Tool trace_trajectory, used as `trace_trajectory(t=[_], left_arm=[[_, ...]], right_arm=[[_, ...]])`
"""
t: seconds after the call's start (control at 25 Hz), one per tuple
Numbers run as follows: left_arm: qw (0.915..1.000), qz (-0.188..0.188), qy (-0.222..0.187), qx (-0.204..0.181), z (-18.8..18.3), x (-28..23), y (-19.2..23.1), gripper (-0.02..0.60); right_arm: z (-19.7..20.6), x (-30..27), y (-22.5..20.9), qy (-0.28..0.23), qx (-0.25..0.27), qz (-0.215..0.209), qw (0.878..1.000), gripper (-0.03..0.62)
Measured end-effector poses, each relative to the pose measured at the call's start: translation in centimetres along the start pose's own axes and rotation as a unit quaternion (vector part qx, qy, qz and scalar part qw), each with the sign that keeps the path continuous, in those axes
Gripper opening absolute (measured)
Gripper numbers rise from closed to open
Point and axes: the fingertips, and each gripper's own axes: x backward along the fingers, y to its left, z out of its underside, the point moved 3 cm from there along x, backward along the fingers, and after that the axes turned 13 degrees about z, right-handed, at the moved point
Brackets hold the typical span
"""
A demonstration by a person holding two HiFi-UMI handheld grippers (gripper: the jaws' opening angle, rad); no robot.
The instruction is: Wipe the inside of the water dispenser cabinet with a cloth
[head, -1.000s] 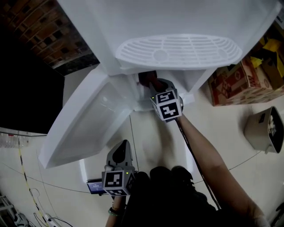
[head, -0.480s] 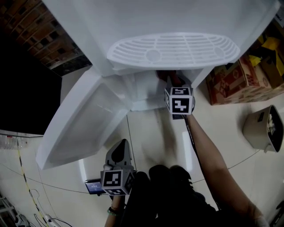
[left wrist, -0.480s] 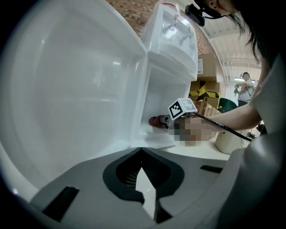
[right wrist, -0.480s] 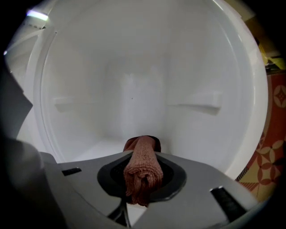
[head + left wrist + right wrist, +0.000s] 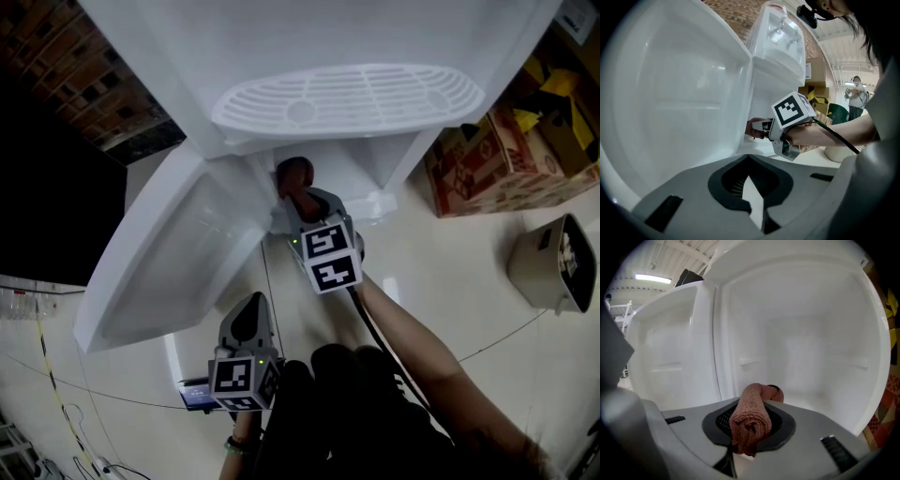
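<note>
Rust-red cloth, clamped in the right gripper, has swept across the cabinet from right to left, toward the open door: wiping looks under way. Only the right gripper view shows the white interior ahead. Behind it, the left gripper idles, its jaws nearly together and empty.

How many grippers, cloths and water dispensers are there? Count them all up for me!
Grippers: 2 (left gripper, right gripper)
Cloth: 1 (reddish-brown cloth)
Water dispenser: 1 (white water dispenser)
Total: 4
</note>
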Motion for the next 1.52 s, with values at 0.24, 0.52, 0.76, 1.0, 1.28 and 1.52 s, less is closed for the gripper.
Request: trace_trajectory(t=[0.24,0.52,0.76,1.0,1.28,1.52], left_arm=[[1.0,-0.002,-0.003,0.003,0.0,0.2,0.1,-0.015],[1.0,-0.004,-0.005,0.006,0.0,0.4,0.3,-0.014],[0.9999,-0.005,-0.005,0.007,0.1,0.3,0.5,-0.015],[1.0,-0.004,-0.003,0.005,0.1,0.3,0.3,-0.015],[0.9999,-0.007,-0.003,0.007,0.2,0.5,0.7,-0.015],[0.9999,-0.008,-0.008,0.01,0.1,0.7,0.9,-0.015]], right_arm=[[2.9,-0.7,-1.3,0.037,0.025,0.015,0.999,0.078],[6.0,0.0,-10.1,0.073,-0.023,0.126,0.989,0.078],[7.4,2.3,-15.7,0.083,-0.05,0.203,0.974,0.078],[2.7,2.2,-13.4,0.018,-0.042,0.165,0.985,0.077],[-11.6,5.2,-4.2,-0.186,0.014,0.004,0.982,0.078],[-11.5,4.0,-0.9,-0.17,0.034,-0.031,0.984,0.078]])
